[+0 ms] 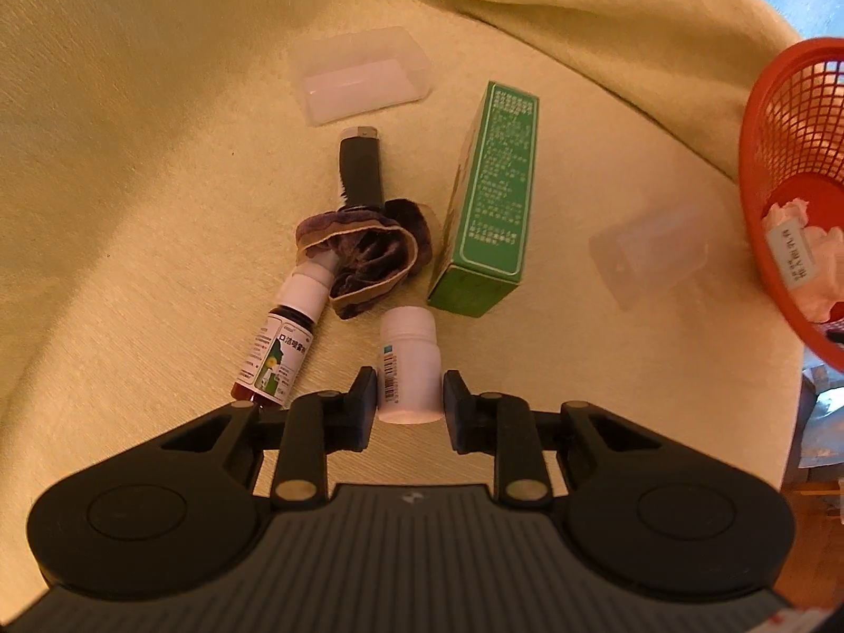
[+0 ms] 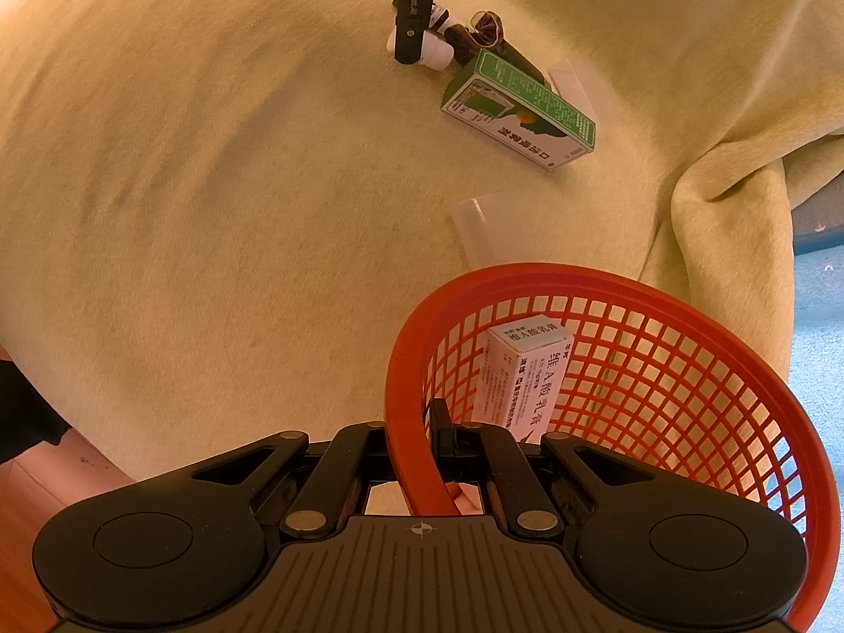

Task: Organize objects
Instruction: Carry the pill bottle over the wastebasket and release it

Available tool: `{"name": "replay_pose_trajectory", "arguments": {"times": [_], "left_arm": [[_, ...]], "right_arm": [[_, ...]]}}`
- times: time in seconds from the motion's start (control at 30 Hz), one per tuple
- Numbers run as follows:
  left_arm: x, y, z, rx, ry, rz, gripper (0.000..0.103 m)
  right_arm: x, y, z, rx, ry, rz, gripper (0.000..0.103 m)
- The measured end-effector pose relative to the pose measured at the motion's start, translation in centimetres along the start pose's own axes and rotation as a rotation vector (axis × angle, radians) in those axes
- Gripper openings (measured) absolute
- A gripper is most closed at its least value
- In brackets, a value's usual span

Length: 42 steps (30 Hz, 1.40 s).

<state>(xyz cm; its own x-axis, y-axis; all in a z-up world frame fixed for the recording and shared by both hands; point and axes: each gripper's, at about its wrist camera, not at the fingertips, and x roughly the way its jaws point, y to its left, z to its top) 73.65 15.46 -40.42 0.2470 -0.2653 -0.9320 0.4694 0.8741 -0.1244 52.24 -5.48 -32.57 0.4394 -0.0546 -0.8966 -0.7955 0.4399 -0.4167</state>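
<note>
Yellow cloth bears a white pill bottle (image 1: 409, 369) between the left gripper (image 1: 409, 395) fingers, unclamped, while the right gripper (image 2: 416, 443) pinches the red basket (image 2: 686, 369) rim.

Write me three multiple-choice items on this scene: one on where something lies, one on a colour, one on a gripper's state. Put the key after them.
1. Where is the white bottle?
A. inside the basket
B. between the left gripper's fingers on the cloth
C. on top of the green box

2. What colour is the mesh basket?
A. blue
B. red
C. white

3. What is the right gripper doing?
A. hanging open above the cloth
B. shut on the basket's rim
C. shut on the green box

Key:
1 B, the left wrist view shows the bottle lying between the fingers of the left gripper, whose pads stand at its sides, with a sliver of gap on one side.
2 B, both views show red mesh.
3 B, the right wrist view shows the fingers closed on the rim, with the green box far off on the cloth.
</note>
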Motion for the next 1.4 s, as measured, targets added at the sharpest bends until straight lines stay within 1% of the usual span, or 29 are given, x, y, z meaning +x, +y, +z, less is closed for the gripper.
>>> {"name": "replay_pose_trajectory", "arguments": {"times": [0.4, 0.53, 0.83, 1.03, 1.3, 1.4], "left_arm": [[-3.7, -1.5, 0.0, -0.006, -0.04, -0.043, 0.022], [-5.1, -2.5, 0.1, 0.002, -0.055, -0.067, 0.022], [-7.4, -5.6, 1.6, 0.07, -0.091, -0.132, 0.022], [-8.0, -7.8, 3.3, 0.121, -0.114, -0.172, 0.022], [-8.4, -10.4, 5.5, 0.178, -0.139, -0.23, 0.022], [-8.5, -11.5, 6.3, 0.205, -0.148, -0.255, 0.022]], "right_arm": [[0.0, -0.1, 0.2, 0.006, -0.006, -0.006, 0.001], [0.1, -0.1, 0.3, 0.009, -0.005, -0.008, 0.001], [0.1, -0.1, 0.4, 0.02, -0.006, -0.016, 0.001], [0.3, 0.1, 0.5, 0.036, -0.008, -0.033, 0.001], [0.3, 0.7, 0.3, 0.1, -0.041, -0.089, 0.001], [0.3, 1.0, 0.3, 0.124, -0.037, -0.089, 0.001]]}}
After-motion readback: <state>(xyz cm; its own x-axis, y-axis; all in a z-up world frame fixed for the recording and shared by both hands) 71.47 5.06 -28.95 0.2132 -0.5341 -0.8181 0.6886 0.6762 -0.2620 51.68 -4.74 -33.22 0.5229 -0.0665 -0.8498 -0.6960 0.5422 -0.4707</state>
